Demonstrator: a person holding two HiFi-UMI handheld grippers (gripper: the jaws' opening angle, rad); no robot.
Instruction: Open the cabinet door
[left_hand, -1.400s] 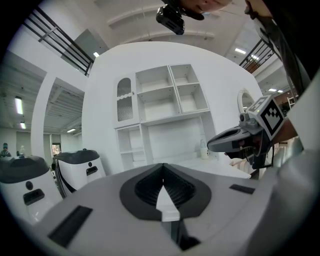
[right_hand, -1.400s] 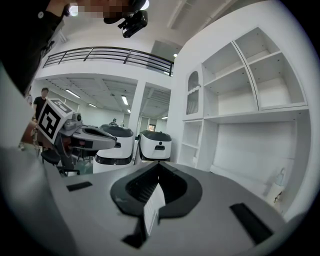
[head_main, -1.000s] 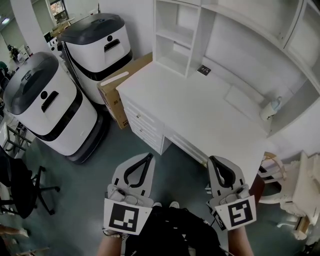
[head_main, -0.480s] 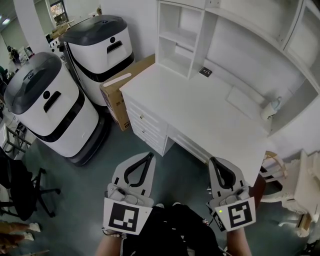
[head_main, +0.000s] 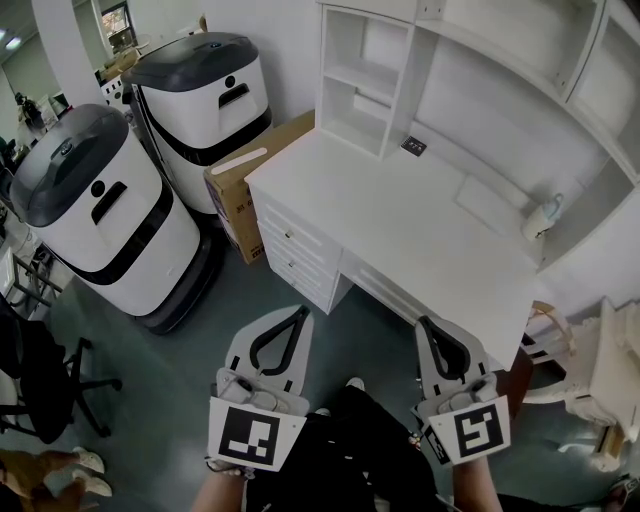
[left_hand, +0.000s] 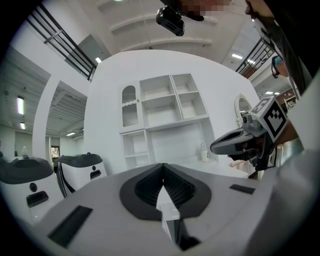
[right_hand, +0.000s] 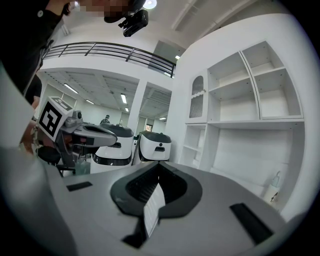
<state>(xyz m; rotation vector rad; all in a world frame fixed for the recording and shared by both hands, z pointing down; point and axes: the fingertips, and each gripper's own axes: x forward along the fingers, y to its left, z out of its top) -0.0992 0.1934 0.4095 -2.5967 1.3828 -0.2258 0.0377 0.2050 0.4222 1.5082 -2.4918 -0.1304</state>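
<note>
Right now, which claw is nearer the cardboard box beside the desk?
Left. In the head view the left claw is below the cardboard box, slightly to its right; the right claw is farther right, off the front edge of the desk.

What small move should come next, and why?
Probably step closer to the desk and raise the left gripper toward the arched door above it. Both it and the right gripper are shut, empty and well short of the desk.
</note>
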